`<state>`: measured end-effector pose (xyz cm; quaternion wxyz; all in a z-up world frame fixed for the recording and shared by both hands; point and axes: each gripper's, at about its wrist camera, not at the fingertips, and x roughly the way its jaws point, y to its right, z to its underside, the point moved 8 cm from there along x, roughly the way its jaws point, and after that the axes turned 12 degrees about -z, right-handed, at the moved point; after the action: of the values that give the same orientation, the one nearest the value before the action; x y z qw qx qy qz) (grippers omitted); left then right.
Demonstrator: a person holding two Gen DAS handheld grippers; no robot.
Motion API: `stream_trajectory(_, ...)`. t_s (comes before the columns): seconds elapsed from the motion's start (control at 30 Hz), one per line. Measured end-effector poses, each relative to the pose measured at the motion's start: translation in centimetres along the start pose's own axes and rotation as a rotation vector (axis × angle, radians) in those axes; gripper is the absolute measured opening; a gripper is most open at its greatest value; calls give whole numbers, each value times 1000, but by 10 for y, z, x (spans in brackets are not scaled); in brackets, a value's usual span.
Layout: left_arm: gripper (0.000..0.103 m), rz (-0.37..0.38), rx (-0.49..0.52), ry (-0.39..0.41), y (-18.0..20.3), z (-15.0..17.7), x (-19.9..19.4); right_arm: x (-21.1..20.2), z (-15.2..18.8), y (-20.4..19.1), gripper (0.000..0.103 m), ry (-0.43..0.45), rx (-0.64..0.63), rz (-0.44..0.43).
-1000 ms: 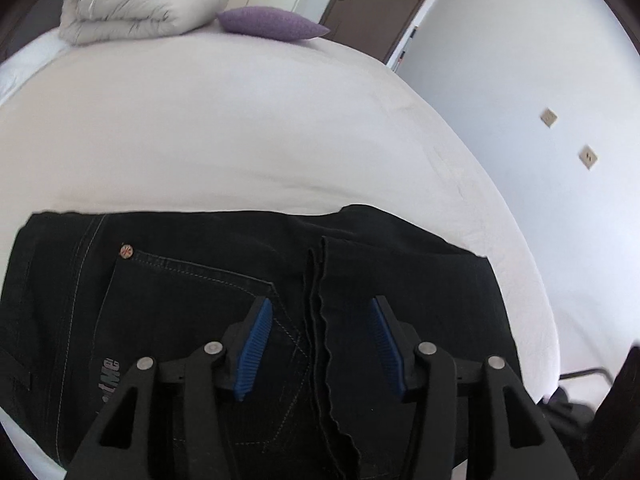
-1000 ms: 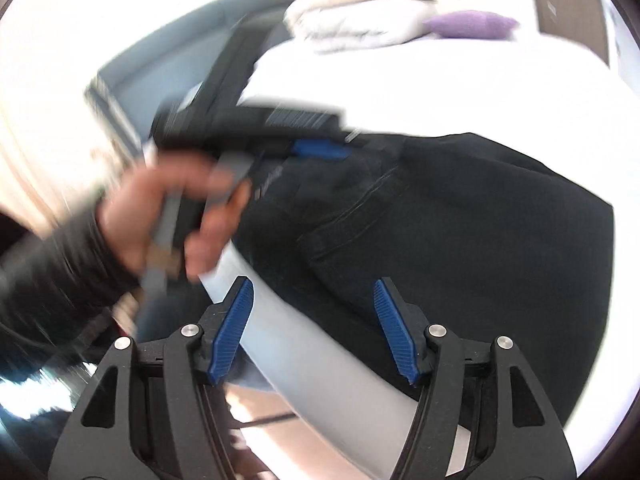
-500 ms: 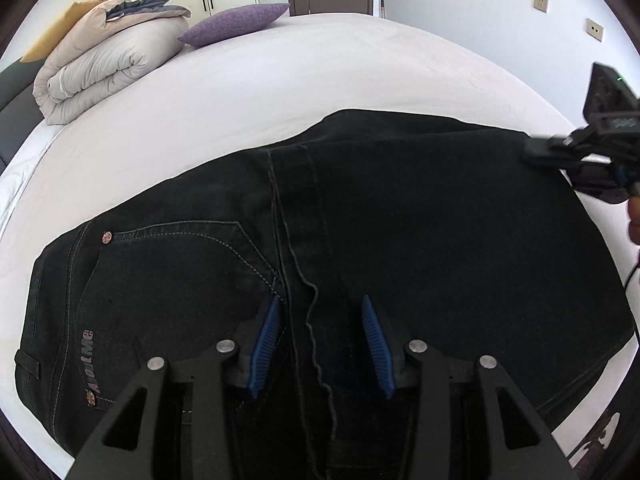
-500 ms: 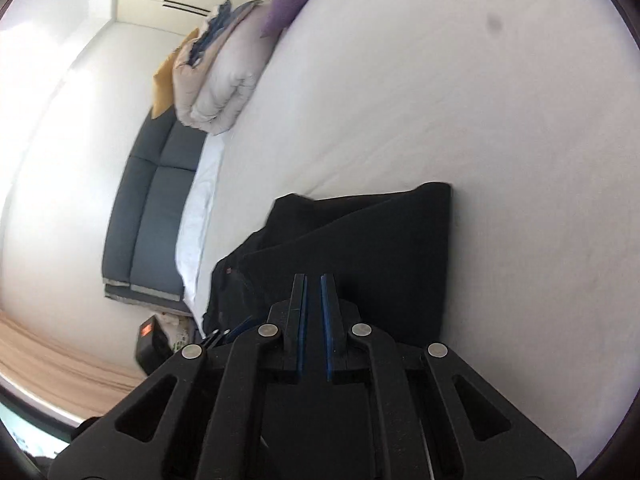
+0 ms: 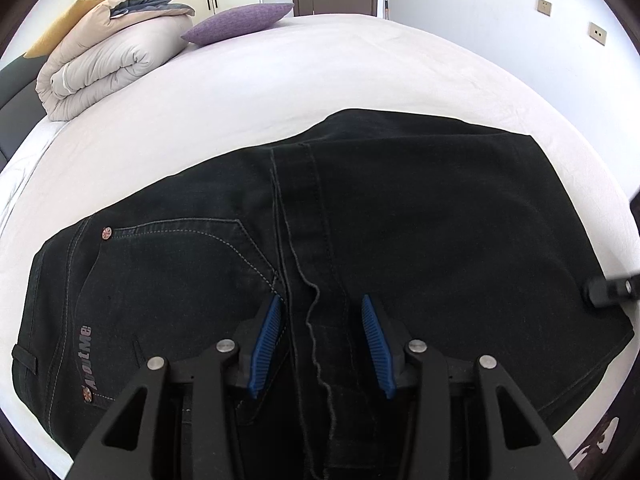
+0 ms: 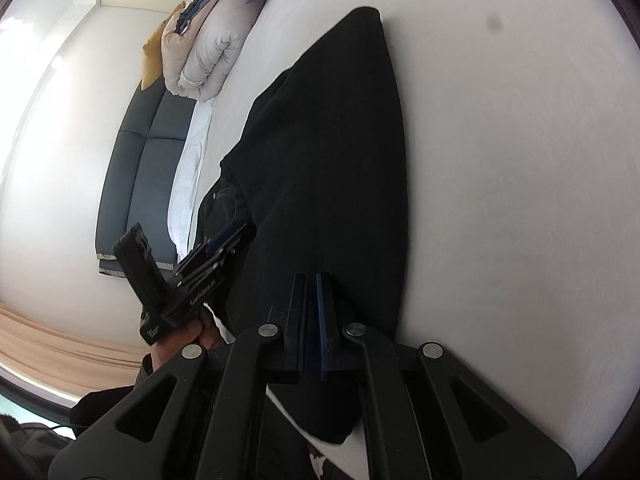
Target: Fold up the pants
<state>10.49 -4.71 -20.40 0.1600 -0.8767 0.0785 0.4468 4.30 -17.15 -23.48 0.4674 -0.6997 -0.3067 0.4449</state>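
Black jeans (image 5: 400, 220) lie folded on the white bed (image 5: 280, 80), back pocket and waistband to the left, a leg laid over them to the right. My left gripper (image 5: 321, 304) points down over the hem edge near the front. Its jaws stand apart and the blue pads do not press the cloth. In the right wrist view the jeans (image 6: 328, 160) stretch away from my right gripper (image 6: 316, 280), which is shut and lies against the fabric's near end. No cloth shows between its pads. Its tip (image 5: 596, 294) touches the jeans' right edge in the left wrist view.
A rolled beige duvet (image 5: 108, 56) and a purple pillow (image 5: 240, 22) sit at the bed's far left. A dark sofa (image 6: 136, 168) stands beside the bed. A person's hand (image 6: 196, 332) holds the left gripper (image 6: 228, 238). White sheet (image 6: 520, 160) spreads beyond the jeans.
My right gripper went from open to shut, rolled over and dropped to the jeans' right edge. The left gripper came down closer to the jeans and its jaws narrowed slightly.
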Motion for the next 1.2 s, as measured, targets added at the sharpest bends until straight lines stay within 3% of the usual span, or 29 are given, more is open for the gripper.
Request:
stream_trajectory(0.17,45,2,-6,5,-1,0,1,-4,37,-8,2,5,9,-20)
stream_trajectory(0.47,45,15,-44,16,-4,0,2,9,42,-10,0,21,-67,47)
stream_trajectory(0.6,44,75,-144,24,-17,0,-3,12,44,-12,0,36,-83,50)
stream_trajectory(0.7,49,135,-310,59,-46,9,-25,7,47,-11,0,42,-91,59)
stream_trajectory(0.77,73,174,-451,116,-74,19,-44,9,47,-12,0,47,-95,62)
stream_trajectory(0.83,86,178,-620,174,-114,36,-65,10,47,-12,0,50,-96,64)
stream_trajectory(1.03,86,220,-1064,267,-226,95,-85,12,44,-9,0,62,-98,77)
stream_trajectory(1.1,86,255,-1165,260,-245,110,-78,13,44,-9,0,67,-97,78)
stream_trajectory(1.2,86,371,-1303,223,-254,130,-61,14,43,-9,0,72,-95,82)
